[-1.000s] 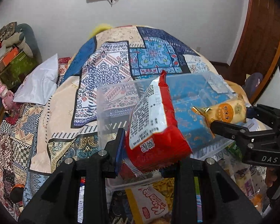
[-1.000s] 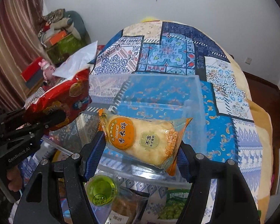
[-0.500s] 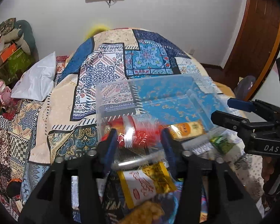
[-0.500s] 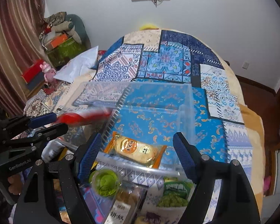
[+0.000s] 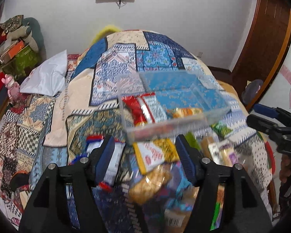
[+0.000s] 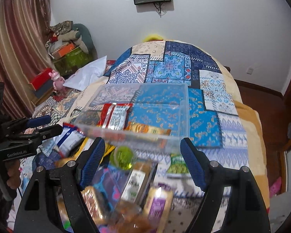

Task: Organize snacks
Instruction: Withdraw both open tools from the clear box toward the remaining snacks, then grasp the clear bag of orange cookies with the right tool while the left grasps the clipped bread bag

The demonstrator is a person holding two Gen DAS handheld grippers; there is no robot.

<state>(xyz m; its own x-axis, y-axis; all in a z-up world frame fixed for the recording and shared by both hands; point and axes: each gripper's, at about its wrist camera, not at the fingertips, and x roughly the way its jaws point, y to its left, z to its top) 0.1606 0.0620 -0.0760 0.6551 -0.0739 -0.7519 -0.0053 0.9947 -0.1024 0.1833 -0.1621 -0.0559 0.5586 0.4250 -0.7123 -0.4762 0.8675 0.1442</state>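
A clear plastic bin (image 5: 213, 104) (image 6: 185, 104) stands on the patterned bed cover. In it lie a red snack bag (image 5: 143, 108) (image 6: 114, 114) and an orange-labelled cake packet (image 5: 186, 111) (image 6: 145, 129). My left gripper (image 5: 145, 155) is open and empty, held above the loose snacks in front of the bin; it also shows at the left of the right wrist view (image 6: 42, 125). My right gripper (image 6: 141, 161) is open and empty, just short of the bin's near wall; it also shows at the right of the left wrist view (image 5: 261, 116).
Several loose snacks lie near the bed's front edge: a yellow-white packet (image 5: 155, 155), a blue-white packet (image 6: 67, 141), a green jelly cup (image 6: 123, 156), a green pea bag (image 6: 176, 165), a purple bar (image 6: 159, 203). A white bag (image 5: 46, 77) lies to the left. A wooden door (image 5: 265, 38) is on the right.
Both grippers let go of their packets, which dropped into the bin. Both grippers then pulled back and up, opening wider, so more of the loose snack pile shows.
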